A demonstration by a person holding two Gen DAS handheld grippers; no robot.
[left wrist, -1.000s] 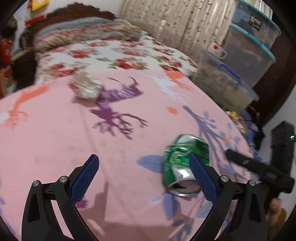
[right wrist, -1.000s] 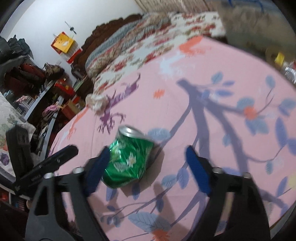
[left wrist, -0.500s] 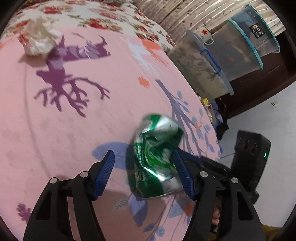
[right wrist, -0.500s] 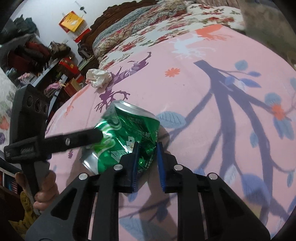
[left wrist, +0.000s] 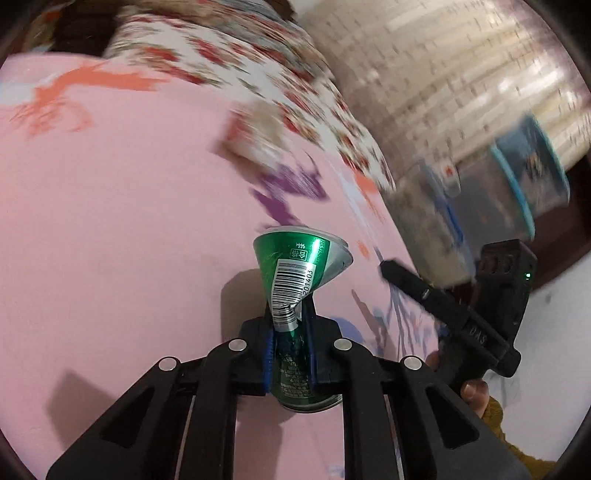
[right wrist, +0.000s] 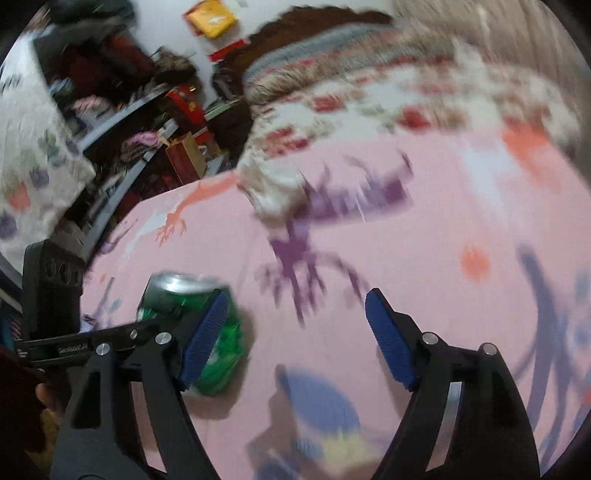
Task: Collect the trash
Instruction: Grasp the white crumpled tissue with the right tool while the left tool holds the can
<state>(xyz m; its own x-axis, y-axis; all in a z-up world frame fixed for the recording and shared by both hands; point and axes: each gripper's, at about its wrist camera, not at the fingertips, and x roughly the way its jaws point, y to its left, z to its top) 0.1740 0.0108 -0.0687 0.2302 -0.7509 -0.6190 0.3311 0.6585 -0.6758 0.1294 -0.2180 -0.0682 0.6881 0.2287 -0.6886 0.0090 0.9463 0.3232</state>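
Note:
A crushed green drink can (left wrist: 295,266) is pinched at its waist between the blue pads of my left gripper (left wrist: 290,317), which is shut on it just above the pink bedspread (left wrist: 110,240). In the right wrist view the same can (right wrist: 166,295) sits left of my right gripper (right wrist: 295,332). That gripper's jaws are opening, and only pink sheet shows between its pads (right wrist: 388,343). A crumpled whitish wrapper (left wrist: 258,140) lies farther up the bed, blurred, and it shows again in the right wrist view (right wrist: 273,188).
Clear storage boxes with blue lids (left wrist: 517,192) are stacked at the bed's right side, before a pale curtain (left wrist: 443,55). Floral bedding (right wrist: 369,103) and a dark headboard (right wrist: 314,22) lie beyond. Cluttered shelves (right wrist: 129,110) stand to the left. A hand (left wrist: 472,395) holds the right tool.
My left gripper has closed on the can and squashed its middle flat. The right gripper, pinching the can half a second ago, has let go, opened wide and swung off to the right.

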